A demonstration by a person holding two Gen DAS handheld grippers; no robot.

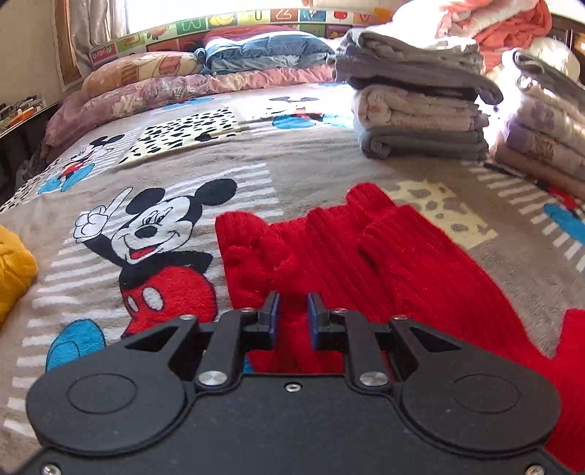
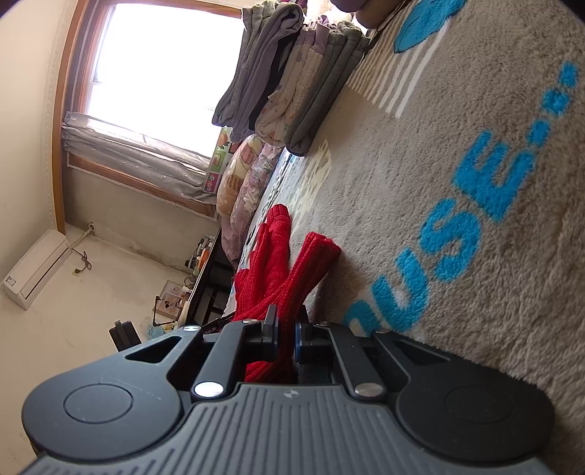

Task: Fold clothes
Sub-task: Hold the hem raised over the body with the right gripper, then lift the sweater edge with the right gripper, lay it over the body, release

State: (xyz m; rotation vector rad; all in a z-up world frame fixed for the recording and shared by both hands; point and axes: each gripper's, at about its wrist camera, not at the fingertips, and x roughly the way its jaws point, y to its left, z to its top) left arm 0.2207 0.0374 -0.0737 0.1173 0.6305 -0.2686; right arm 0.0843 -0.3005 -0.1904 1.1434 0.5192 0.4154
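The red sweater lay on the cartoon blanket. The left gripper hovered above it, jaws slightly apart and empty. The right gripper was closed on the sweater's edge

**Sunlit bedroom with a cartoon-print bed**

A wide bed fills the room, covered by a grey plush blanket printed with cartoon mice and blue lettering. Pillows and a blue quilt line its far edge below an alphabet-patterned panel. Stacks of folded bedding sit on the blanket. A wood-framed window pours in bright daylight. The walls are cream; an air conditioner is mounted on one. A dark, cluttered shelf stands beside the bed.
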